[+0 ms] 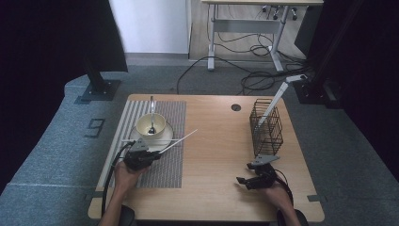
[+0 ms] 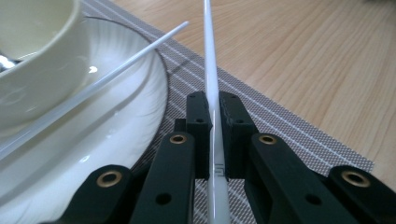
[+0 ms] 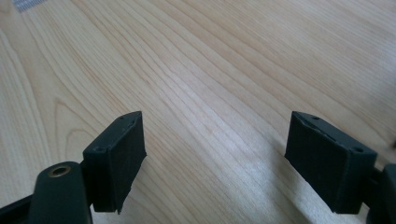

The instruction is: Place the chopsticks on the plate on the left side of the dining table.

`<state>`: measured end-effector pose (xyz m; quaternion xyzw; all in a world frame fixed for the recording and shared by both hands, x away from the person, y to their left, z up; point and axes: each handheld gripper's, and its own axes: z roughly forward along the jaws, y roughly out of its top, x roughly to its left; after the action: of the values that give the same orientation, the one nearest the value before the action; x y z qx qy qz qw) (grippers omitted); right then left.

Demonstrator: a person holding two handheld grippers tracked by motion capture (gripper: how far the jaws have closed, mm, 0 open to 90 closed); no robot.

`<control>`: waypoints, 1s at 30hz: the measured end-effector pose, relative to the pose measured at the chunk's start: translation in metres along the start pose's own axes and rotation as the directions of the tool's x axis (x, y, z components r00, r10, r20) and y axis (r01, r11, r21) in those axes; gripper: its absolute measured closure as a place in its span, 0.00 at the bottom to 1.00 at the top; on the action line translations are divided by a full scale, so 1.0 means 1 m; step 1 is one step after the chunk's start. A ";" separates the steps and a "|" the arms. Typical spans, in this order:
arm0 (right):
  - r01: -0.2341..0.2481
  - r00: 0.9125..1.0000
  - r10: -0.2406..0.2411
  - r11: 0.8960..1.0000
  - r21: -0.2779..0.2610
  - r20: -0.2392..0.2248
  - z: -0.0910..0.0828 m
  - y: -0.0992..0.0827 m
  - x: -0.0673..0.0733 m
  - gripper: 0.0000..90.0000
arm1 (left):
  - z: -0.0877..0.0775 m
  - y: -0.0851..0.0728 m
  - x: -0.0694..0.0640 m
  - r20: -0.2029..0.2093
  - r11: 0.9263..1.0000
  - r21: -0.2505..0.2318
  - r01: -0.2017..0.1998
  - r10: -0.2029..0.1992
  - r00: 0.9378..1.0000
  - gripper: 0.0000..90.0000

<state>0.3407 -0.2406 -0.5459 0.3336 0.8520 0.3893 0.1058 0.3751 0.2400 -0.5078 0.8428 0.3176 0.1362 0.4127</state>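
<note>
Jaws of left gripper (image 2: 214,109) clamped on white chopstick (image 2: 211,79), gripped near one end, long axis running straight out ahead between the pads. Seen from the high view, same chopstick (image 1: 179,140) slanting up and right from left gripper (image 1: 141,157), over striped placemat (image 1: 164,165), tip pointing toward table (image 1: 216,141) centre. Second chopstick (image 2: 93,91) lying across rim of white plate (image 2: 121,126), beside cream bowl (image 1: 150,125) with spoon (image 1: 152,115) inside. Held stick just right of plate, close to its partner but angled away from it; probably needs swinging left to lie parallel. Right gripper (image 1: 254,179) jaws wide, nothing between, low over bare wood near wire basket (image 1: 266,127), well apart from plate. Left hand clearly nearer.
</note>
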 end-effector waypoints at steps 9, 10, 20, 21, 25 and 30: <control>-0.017 0.999 0.017 1.000 -0.002 0.040 0.004 -0.007 -0.001 0.15 | -0.010 -0.010 0.010 -0.038 1.000 -0.002 0.029 -0.029 0.999 0.93; -0.019 0.999 0.019 1.000 -0.006 0.042 0.004 -0.008 0.000 0.15 | -0.011 -0.011 0.012 -0.043 1.000 -0.001 0.030 -0.030 0.999 0.93; 0.016 0.995 -0.015 1.000 -0.006 0.097 0.005 -0.011 0.006 0.13 | -0.016 -0.018 0.020 -0.077 0.999 0.022 0.045 -0.043 0.996 0.93; 0.014 0.995 -0.014 1.000 -0.006 0.097 0.005 -0.011 0.006 0.13 | -0.016 -0.019 0.021 -0.080 0.999 0.023 0.048 -0.046 0.996 0.93; 0.014 0.995 -0.013 1.000 -0.006 0.096 0.005 -0.011 0.006 0.13 | -0.019 -0.021 0.024 -0.089 0.998 0.019 0.058 -0.056 0.994 0.93; 0.014 0.995 -0.013 1.000 -0.006 0.096 0.005 -0.011 0.006 0.13 | -0.020 -0.024 0.028 -0.099 0.997 0.026 0.073 -0.070 0.993 0.93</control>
<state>0.3332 -0.2389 -0.5571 0.3458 0.8468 0.3751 0.1505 0.3763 0.2820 -0.5151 0.8290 0.3696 0.1580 0.3889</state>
